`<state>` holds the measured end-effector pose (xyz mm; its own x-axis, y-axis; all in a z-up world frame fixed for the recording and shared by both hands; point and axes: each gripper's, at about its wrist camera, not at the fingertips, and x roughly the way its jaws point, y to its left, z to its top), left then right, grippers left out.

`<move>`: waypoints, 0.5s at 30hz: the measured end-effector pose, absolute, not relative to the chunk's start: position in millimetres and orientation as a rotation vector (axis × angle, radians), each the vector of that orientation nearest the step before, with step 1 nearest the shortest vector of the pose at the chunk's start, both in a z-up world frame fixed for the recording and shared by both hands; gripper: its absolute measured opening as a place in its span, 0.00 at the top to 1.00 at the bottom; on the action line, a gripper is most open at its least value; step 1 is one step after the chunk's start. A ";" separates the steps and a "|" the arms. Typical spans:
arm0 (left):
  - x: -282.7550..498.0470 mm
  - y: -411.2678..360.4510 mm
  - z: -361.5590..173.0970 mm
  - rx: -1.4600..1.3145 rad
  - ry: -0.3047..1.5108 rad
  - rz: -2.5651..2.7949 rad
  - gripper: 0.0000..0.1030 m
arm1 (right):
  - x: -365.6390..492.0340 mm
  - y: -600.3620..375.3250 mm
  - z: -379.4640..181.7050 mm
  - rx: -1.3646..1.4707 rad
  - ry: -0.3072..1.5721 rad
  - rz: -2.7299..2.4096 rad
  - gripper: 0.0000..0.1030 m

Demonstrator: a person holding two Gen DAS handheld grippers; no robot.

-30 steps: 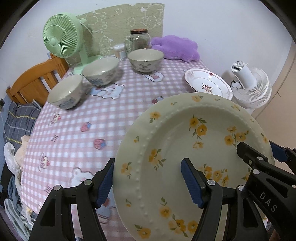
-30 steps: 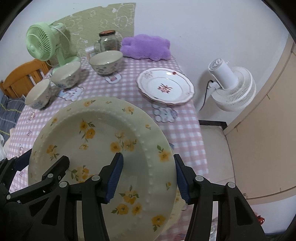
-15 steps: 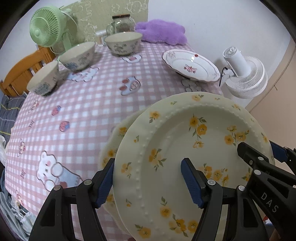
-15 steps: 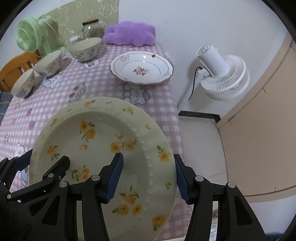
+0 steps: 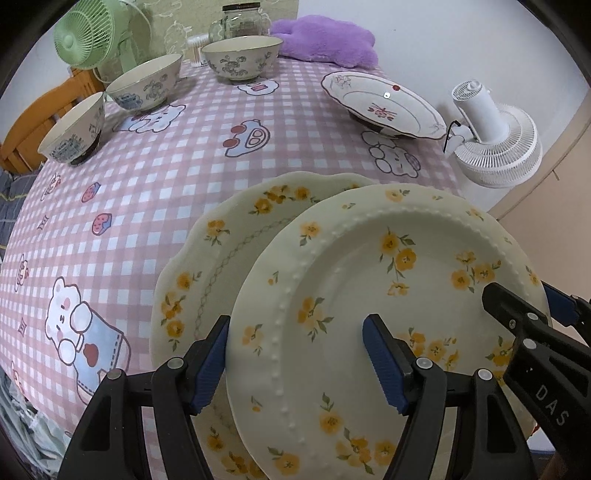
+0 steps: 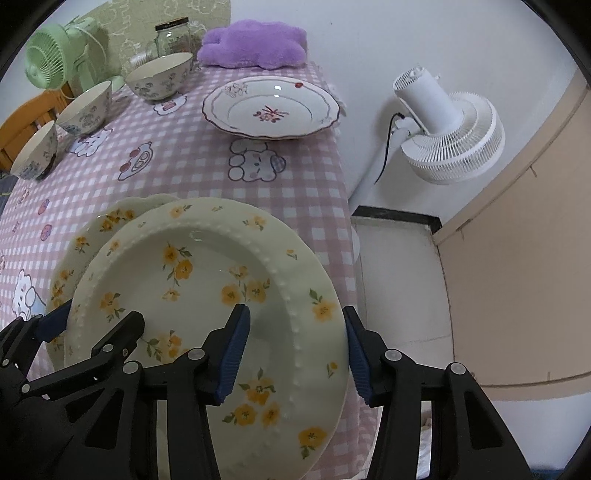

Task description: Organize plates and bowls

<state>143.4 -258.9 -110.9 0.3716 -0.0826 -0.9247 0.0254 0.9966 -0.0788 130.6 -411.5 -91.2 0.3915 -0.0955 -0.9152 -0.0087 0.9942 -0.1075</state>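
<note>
A cream plate with yellow flowers and a beaded rim [image 5: 369, 266] [image 6: 207, 266] hangs tilted just above a scalloped yellow-flower plate [image 5: 221, 251] [image 6: 88, 236] that lies on the pink checked tablecloth [image 5: 166, 192]. My left gripper [image 5: 299, 360] [image 6: 96, 321] is shut on the beaded plate's left rim. My right gripper [image 6: 295, 347] [image 5: 524, 301] has the right rim between its jaws, which are closing on it. Three patterned bowls [image 5: 240, 55] [image 5: 146, 86] [image 5: 72, 129] stand at the far left. A white plate with a red flower [image 5: 384, 107] [image 6: 271, 107] sits far right.
A green fan [image 5: 92, 37], a glass jar [image 5: 242, 18] and a purple cushion [image 5: 325, 40] line the table's far side. A white floor fan [image 6: 450, 133] stands beyond the right table edge. A wooden chair [image 5: 33, 118] is at the left.
Both grippers carried the beaded plate down and across toward the table's near right corner. The scalloped plate came into view beneath it. The right jaws narrowed slightly.
</note>
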 end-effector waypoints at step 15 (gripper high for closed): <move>142.3 -261.7 -111.9 0.019 1.168 -0.023 0.28 | 130.9 -410.1 -93.2 -0.106 1.174 -0.058 0.57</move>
<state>142.3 -261.7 -111.9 0.3919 -0.0081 -0.9200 0.0276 0.9996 0.0030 130.9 -410.1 -93.2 0.3855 -0.1006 -0.9172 -0.0100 0.9935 -0.1132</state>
